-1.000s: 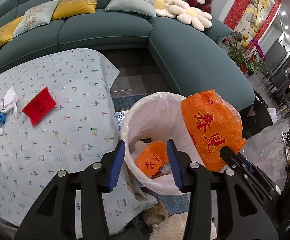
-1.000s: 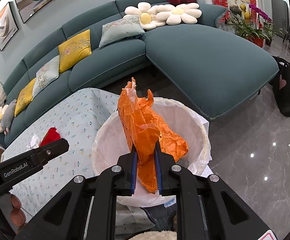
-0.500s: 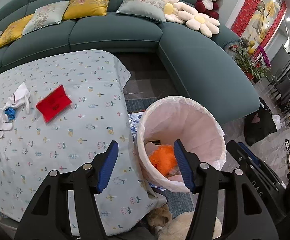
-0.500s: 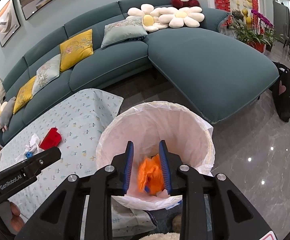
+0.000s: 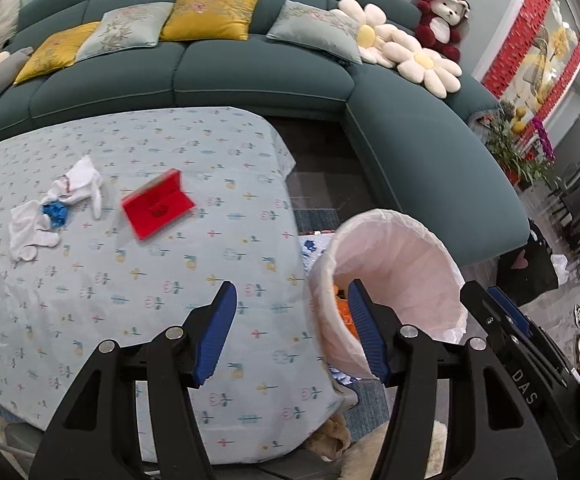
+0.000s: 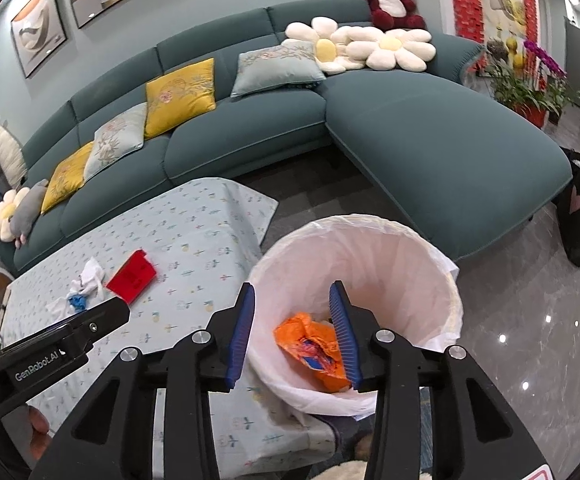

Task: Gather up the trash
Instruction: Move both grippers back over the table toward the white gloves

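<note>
The right gripper [image 6: 293,334] has its blue fingers [image 6: 242,332] spread wide and holds nothing; between and just beyond them lies the crumpled orange bag [image 6: 313,350], at the bottom of the trash bin [image 6: 429,264] with its white liner. The right finger of this gripper stands over the bin's opening, and the left finger stands over its near rim. The left gripper [image 5: 290,332] is also wide apart and empty. Its right finger is in front of the bin's mouth [image 5: 421,240], where a small piece of orange shows, and its left finger is over the flowered tablecloth [image 5: 150,272]. Far beyond the left finger, well apart from it, a red packet [image 5: 156,210] lies flat on the cloth. Just left of the packet there are white crumpled tissues [image 5: 78,182] with a small blue scrap [image 5: 54,213] between them. Behind the table stands the teal sofa [image 5: 250,76].
</note>
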`<state>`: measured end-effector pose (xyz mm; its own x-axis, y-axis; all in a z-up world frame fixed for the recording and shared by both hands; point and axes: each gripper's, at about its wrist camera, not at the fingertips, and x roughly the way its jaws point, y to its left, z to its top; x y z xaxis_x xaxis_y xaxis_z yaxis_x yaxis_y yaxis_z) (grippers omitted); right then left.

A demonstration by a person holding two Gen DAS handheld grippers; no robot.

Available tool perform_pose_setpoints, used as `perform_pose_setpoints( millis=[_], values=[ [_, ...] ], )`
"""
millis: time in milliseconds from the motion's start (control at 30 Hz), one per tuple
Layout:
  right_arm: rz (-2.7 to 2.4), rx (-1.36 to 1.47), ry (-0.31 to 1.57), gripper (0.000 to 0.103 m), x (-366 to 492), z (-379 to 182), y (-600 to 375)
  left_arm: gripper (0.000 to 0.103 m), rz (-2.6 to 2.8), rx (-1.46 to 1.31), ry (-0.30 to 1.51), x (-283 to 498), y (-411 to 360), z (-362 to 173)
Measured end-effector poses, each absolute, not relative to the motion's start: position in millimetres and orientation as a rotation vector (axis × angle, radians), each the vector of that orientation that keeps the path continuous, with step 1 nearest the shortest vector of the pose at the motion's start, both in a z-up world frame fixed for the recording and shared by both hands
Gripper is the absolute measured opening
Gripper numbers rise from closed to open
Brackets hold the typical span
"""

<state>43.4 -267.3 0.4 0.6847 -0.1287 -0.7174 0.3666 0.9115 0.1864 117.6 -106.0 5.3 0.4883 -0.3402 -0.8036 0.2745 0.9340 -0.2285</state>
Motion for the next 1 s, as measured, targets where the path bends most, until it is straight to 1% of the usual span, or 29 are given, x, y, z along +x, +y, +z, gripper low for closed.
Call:
perform_pose_setpoints(
  millis=[167,300,733,867,1000],
  values=[
    [-0.254,0.303,0.775,0.040,47.8,4.3,-247.0,0.055,-0.342,-0.092,0.982,117.7,-83.7,8.5],
    [-0.234,0.283,0.777,0.045,50.2,6.8,-230.4,0.055,-0.315,-0.102,0.976,117.2,-67.0,8.6],
    [-0.158,0.231,0.801,0.049,63.0,7.7,-176.7,0.055,-0.204,-0.125,0.960,116.6,-3.6,6.4],
    [-0.140,0.215,0.807,0.052,66.0,6.6,-160.5,0.055,-0.168,-0.130,0.960,117.1,16.6,3.3],
    [-0.119,0.195,0.817,0.052,69.1,5.5,-144.4,0.055,-0.136,-0.142,0.965,118.3,36.2,-1.5]
  ],
)
